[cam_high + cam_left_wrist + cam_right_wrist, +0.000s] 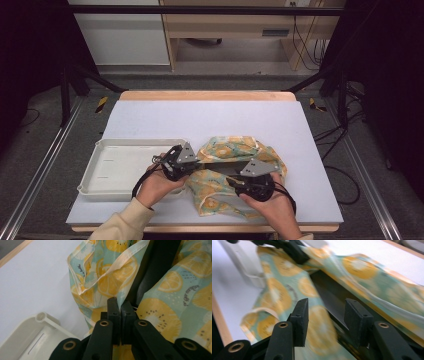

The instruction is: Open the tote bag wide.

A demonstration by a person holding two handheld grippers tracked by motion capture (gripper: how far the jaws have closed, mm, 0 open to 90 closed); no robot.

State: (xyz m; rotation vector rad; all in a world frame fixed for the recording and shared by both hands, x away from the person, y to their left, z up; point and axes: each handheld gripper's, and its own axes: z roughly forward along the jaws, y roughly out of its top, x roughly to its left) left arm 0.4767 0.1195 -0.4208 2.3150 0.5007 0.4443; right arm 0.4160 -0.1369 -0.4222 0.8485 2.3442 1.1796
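While it lies crumpled on the white table top (210,117), the lemon-print cloth (220,192) is found just to the right of the white tray (107,170), toward the table's near edge, with a dark lining shown between its folds. In the left gripper view a cream-hemmed edge of the cloth (110,282) is seen pinched between jaws pressed together, with more printed fabric spread to the right of them. The left gripper (197,161) is held at the cloth's left edge, just beside the near right corner of the tray (47,318). The right gripper (231,181) is held over the cloth's near right part; in the right gripper view its jaws are seen standing wide apart above the blurred fabric (319,332), with nothing clamped between them. Both hands are seen entering from the near edge of the table, the left hand (157,187) just beside the tray's near right corner and the right hand (272,207) at the cloth's near right corner.
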